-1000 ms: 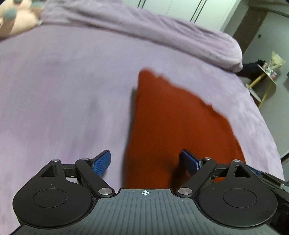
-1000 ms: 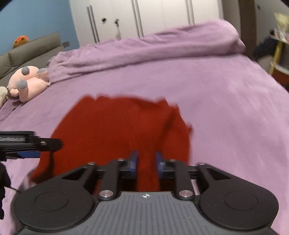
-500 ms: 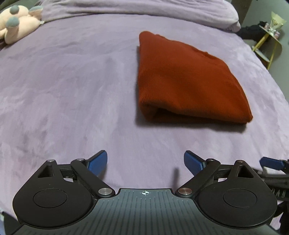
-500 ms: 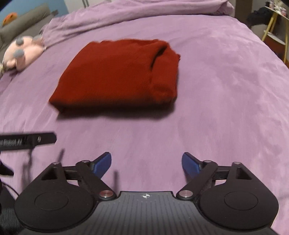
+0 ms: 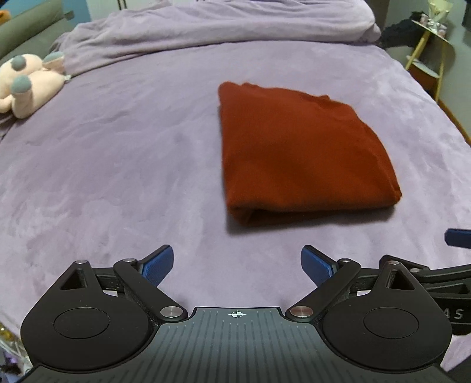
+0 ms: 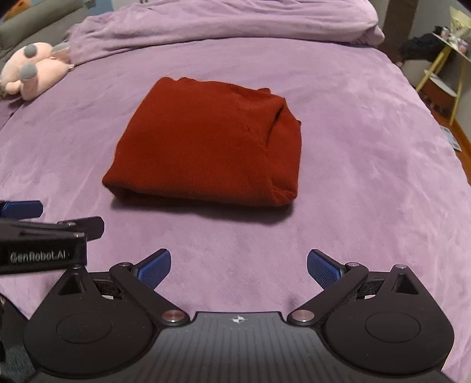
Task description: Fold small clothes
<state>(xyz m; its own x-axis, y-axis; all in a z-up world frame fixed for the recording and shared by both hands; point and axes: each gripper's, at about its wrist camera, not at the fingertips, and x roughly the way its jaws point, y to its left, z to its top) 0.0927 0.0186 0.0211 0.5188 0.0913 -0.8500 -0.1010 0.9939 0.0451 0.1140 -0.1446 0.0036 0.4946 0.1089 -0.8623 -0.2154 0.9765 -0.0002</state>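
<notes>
A dark red knit garment [image 5: 294, 153] [image 6: 206, 141] lies folded into a thick rectangle on the purple bed cover [image 5: 117, 176] [image 6: 368, 147]. In the left wrist view my left gripper [image 5: 235, 256] hangs above bare cover, short of the garment's near fold, jaws wide apart with nothing between them. My right gripper [image 6: 239, 259] is likewise back from the near edge; its jaws are opening and hold nothing. The left gripper's body shows at the right wrist view's left edge, and one right fingertip [image 5: 459, 237] shows at the left wrist view's right edge.
A pink plush toy [image 5: 26, 82] [image 6: 32, 67] lies at the far left of the bed. A bunched purple duvet [image 5: 206, 29] [image 6: 220, 20] runs along the far side. A yellow side table [image 5: 432, 44] stands off the bed's right edge.
The right gripper has let go of the red garment and opened wide. Both grippers have drawn back and up from it. The garment now lies folded and still.
</notes>
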